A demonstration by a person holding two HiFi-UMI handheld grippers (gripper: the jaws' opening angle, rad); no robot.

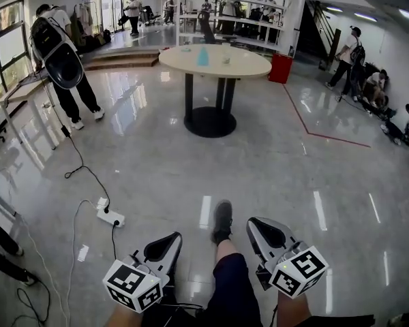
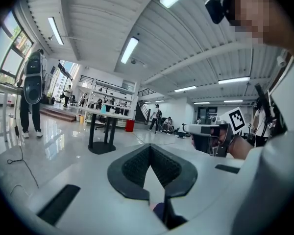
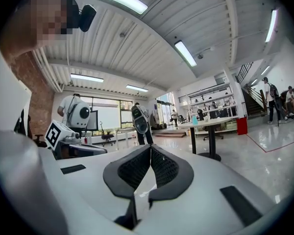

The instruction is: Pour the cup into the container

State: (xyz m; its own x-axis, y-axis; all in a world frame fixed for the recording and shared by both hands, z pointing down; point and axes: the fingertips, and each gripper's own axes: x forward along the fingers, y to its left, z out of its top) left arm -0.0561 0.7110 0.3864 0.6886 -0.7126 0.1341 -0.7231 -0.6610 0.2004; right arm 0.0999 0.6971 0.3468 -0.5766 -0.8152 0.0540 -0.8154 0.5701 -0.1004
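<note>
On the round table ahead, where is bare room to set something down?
The round table looks bare along its near edge and at its right end. The blue cup and the clear container stand close together at the middle: crowded there.

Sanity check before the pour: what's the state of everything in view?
left gripper: jaws shut, empty.
right gripper: jaws shut, empty.
round table: upright, well away from both grippers.
blue container: upright on the table, untouched.
power strip: on the floor, a plug in it.
red bin: upright beside the table.
</note>
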